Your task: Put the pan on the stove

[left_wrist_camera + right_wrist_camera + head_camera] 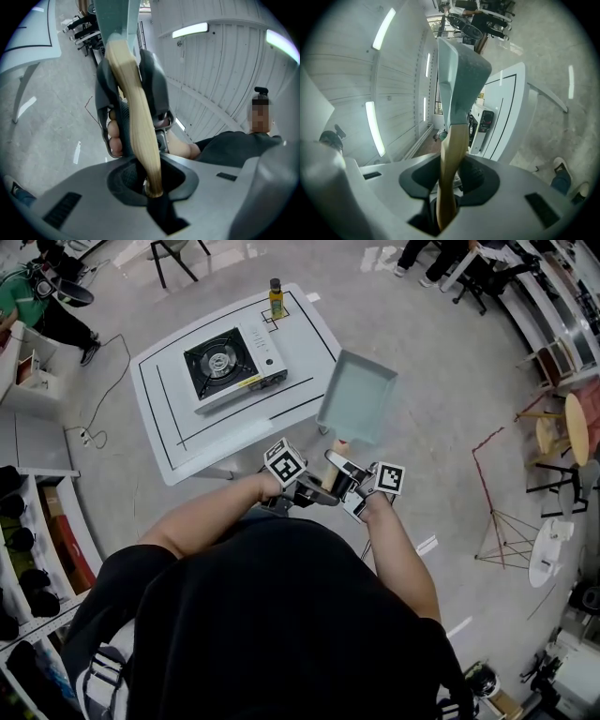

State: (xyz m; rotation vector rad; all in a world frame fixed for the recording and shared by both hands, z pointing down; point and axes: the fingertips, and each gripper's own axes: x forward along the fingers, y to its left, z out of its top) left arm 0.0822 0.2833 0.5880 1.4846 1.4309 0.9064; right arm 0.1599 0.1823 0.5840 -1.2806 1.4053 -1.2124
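Both jaws of the left tool (152, 187) are closed tight on the butt end of the wooden handle (138, 126) of the pan (117, 21). The handle rises from them toward 12 o'clock, leaning slightly to 11. Higher on the same handle sits the right tool (126, 70), its jaws on either side of the wood. The person's fingers (115, 140) curl round that tool's grip at 10 o'clock of the left jaws.

In the right gripper view, the jaws stand slightly apart and clamp the handle, which climbs to 12 o'clock. The pale blue-green pan is seen edge-on above it. The white surface (513, 103) and the stove (485, 122) lie at 2 o'clock.

From the head view, two bare forearms (206, 517) reach forward and converge, so the tools meet close together in front of the body. The pan hangs in the air at 12 o'clock of them, over the floor (441, 362), just off the surface's right edge. The stove stands on the surface at 10 o'clock of the pan, with a bottle (276, 298) beyond.
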